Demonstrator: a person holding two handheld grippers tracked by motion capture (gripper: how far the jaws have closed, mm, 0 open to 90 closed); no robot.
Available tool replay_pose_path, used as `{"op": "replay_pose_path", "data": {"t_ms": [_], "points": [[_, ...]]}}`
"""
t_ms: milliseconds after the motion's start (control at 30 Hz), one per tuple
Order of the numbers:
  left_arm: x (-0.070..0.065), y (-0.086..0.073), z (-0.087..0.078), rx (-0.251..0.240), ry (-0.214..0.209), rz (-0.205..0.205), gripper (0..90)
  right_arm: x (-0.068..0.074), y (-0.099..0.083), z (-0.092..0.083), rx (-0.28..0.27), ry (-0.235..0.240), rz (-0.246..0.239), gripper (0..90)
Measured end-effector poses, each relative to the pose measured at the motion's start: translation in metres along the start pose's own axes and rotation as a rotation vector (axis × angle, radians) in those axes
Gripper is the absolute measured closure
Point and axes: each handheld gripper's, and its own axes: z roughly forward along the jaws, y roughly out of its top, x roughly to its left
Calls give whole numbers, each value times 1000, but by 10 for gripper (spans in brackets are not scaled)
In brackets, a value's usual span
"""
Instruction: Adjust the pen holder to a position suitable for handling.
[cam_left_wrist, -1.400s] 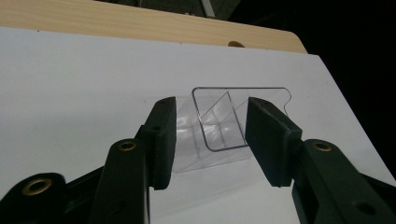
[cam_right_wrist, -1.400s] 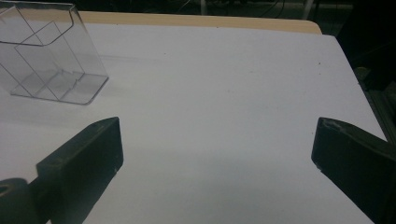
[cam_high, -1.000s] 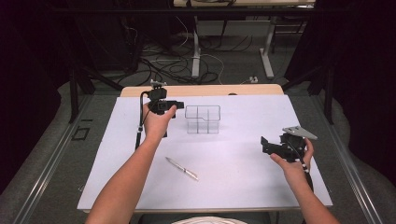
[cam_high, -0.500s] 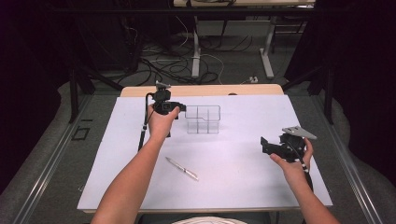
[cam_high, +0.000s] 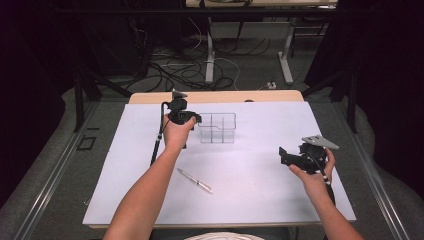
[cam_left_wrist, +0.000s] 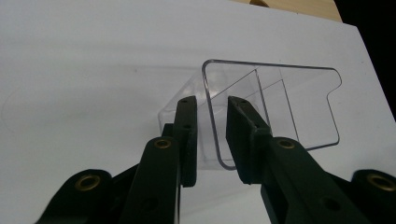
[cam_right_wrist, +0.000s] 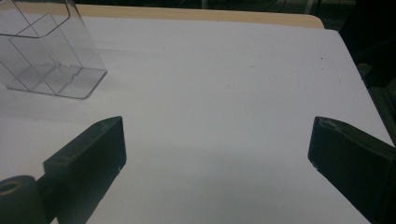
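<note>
While the left gripper (cam_left_wrist: 208, 122) straddles the near side wall of the clear compartment box (cam_high: 218, 128), its jaws have just been closing and now stand narrow, one pad outside the wall and one inside; a sliver of daylight remains on either side, so I judge the wall between them but not yet pinched. The box sits upright on the white table cover (cam_high: 250, 200), toward the far edge, left of centre. The right gripper (cam_high: 292, 156) hangs spread wide above bare cover near the right edge, holding nothing. A pen (cam_high: 195, 180) lies loose near the front, well apart from the box.

Risks noted: the wall is thin, slick plastic, so a shallow bite may slip. Gripped at one end, the box could tilt or swing on lifting. Uneven closure would shove the light box sideways.
</note>
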Motion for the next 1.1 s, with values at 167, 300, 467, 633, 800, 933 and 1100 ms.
{"op": "replay_pose_path", "data": {"t_ms": [167,300,467,633,800,933,1100], "points": [[-2,-1,4,16,15,-3,770,-1,0,0,2,0,-1,43],[-1,-2,6,18,12,-20,795,-1,0,0,-4,-10,1,45],[-2,-2,5,21,19,-26,815,-1,0,0,4,-1,0,46],[-2,-1,4,30,30,-27,823,-1,0,0,3,0,-5,47],[-2,-2,3,39,25,-50,826,-1,0,0,8,-1,-4,50],[-4,-2,2,40,31,-67,831,-2,0,-1,9,-3,-2,51],[-8,-2,1,47,54,-70,839,-2,0,0,4,2,-3,52]]}}
